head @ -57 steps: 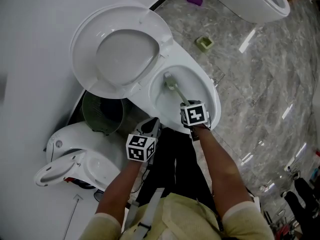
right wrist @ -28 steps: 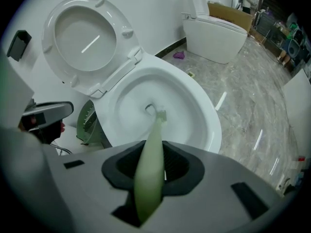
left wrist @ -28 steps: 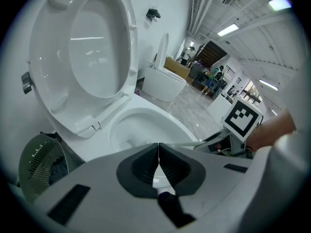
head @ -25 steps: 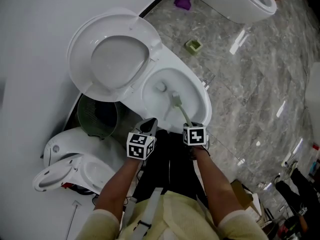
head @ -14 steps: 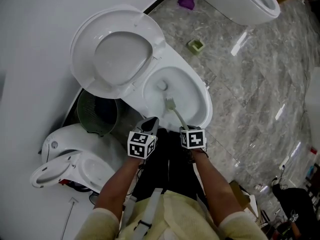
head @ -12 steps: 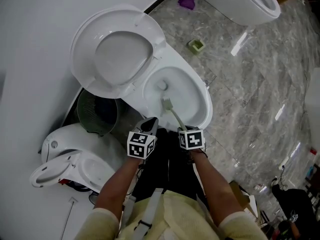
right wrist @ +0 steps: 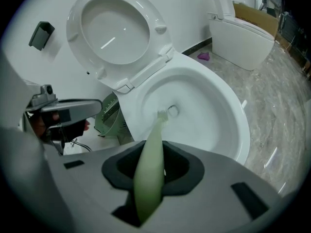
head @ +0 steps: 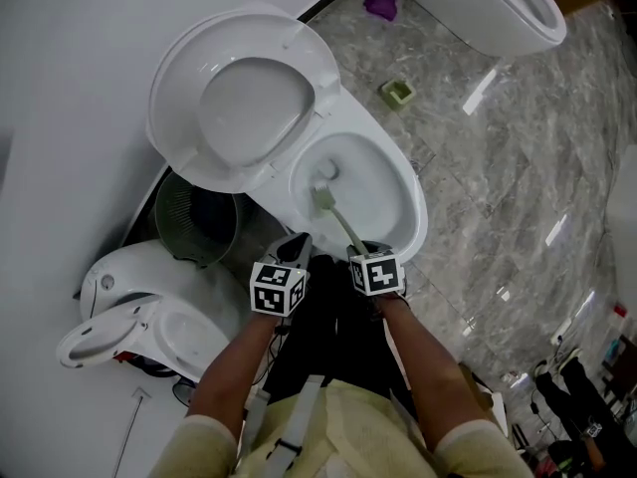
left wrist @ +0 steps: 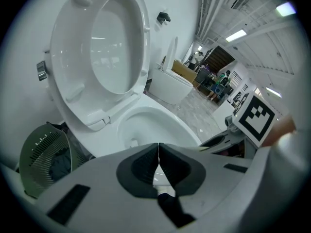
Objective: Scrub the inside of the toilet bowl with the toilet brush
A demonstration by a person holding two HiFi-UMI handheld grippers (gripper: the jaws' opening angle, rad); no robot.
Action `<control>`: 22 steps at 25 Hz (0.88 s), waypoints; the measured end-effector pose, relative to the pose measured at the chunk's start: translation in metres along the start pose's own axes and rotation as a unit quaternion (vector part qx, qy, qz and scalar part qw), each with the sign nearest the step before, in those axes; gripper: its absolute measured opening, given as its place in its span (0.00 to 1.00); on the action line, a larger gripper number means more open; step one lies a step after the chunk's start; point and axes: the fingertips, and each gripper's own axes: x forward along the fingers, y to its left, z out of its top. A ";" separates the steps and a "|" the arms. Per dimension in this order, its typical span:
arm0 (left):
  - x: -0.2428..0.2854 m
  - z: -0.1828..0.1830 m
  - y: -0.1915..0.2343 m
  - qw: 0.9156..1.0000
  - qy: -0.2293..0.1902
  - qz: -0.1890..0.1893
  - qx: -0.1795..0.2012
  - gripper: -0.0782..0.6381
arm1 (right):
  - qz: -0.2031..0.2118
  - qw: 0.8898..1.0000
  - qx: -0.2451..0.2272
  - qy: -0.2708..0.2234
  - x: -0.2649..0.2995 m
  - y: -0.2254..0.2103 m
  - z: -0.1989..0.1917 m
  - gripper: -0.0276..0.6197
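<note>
Toilet brush (head: 339, 225) head has swept from mid-bowl to the left inner wall, just beside the drain hole (head: 327, 170). Scrub stroke looks mid-pass, and far wall likely still to do. Right gripper (head: 364, 255) is clamped on the smooth, tapered pale-green plastic handle. Left gripper (head: 292, 252) is closed on nothing. Toilet bowl (head: 384, 182) is glossy white ceramic, oval.

**Floor** (head: 498, 167): grey marbled tile, glossy, streaked with reflected light.

Standing on it:
- White toilet (head: 343, 118), seat and lid raised towards the wall.
- Second white toilet (head: 468, 18), well apart at the far edge.
- Dark green slatted bin (head: 194, 217), just beside the first toilet's base.
- Another white fixture (head: 149, 297), lid partly up, next to the bin.

Lying loose:
- Small green square holder (head: 398, 92), open-topped, between the two toilets.
- Purple item (head: 382, 5) near the wall, possibly a cloth.
</note>
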 end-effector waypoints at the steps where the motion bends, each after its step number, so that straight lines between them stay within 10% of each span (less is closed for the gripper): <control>1: -0.001 0.001 0.001 1.000 -0.001 0.000 -0.001 0.13 | 0.004 1.000 -0.004 -0.002 0.000 0.003 0.005 0.21; 22: -0.009 0.002 0.018 1.000 -0.012 0.019 -0.016 0.13 | -0.012 0.998 -0.024 -0.053 0.007 -0.010 0.092 0.21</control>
